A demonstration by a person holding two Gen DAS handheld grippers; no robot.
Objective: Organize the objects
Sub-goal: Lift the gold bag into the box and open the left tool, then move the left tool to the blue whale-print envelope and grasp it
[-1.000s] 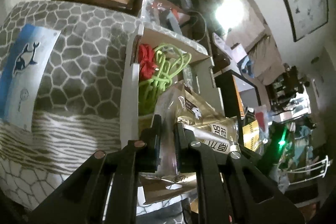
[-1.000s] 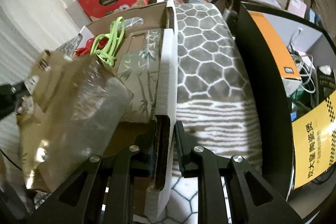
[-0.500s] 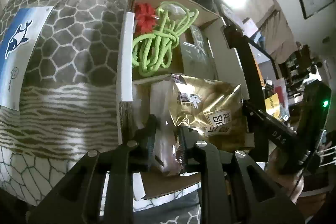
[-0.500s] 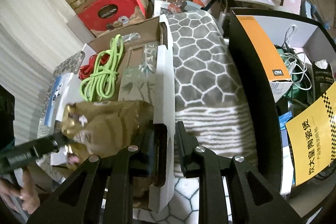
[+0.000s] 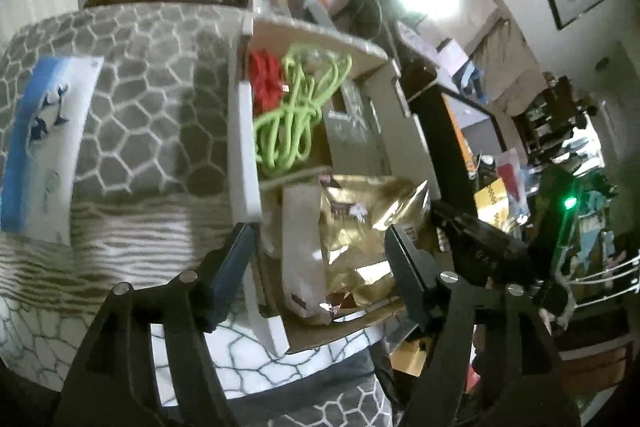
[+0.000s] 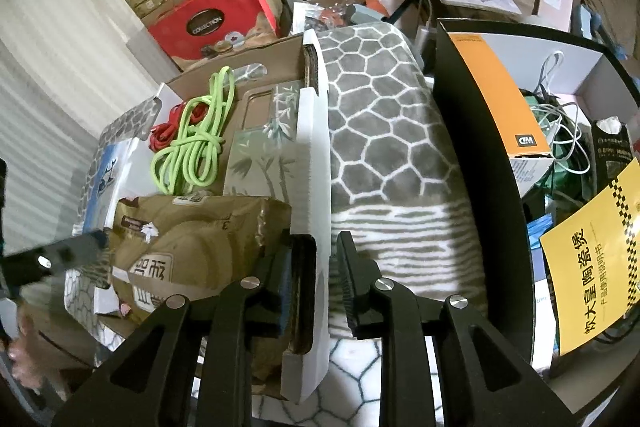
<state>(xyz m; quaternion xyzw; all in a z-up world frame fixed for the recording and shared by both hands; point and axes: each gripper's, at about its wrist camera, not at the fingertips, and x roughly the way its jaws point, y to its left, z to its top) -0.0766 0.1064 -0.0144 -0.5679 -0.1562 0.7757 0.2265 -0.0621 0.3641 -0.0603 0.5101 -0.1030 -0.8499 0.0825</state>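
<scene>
A cardboard box [image 5: 240,131] [image 6: 312,147] lies on a grey honeycomb blanket. Inside lie a green cord [image 5: 292,119] [image 6: 196,143], a red item [image 5: 264,83] [image 6: 160,139], a bamboo-print pack [image 6: 260,155] and a gold snack bag [image 5: 368,219] [image 6: 184,247]. My left gripper [image 5: 320,267] is open, its fingers either side of the gold bag, which rests in the box's near end. My right gripper [image 6: 316,279] is shut on the box's right wall, white flap between its pads.
A blue-and-white dolphin card [image 5: 40,147] lies on the blanket [image 6: 380,147] left of the box. Red gift boxes [image 6: 212,15] stand behind. A black shelf [image 6: 480,155] with an orange box, cables and a yellow leaflet stands to the right.
My left gripper has opened and let go of the gold bag, which now lies in the box. The right gripper still clamps the box wall.
</scene>
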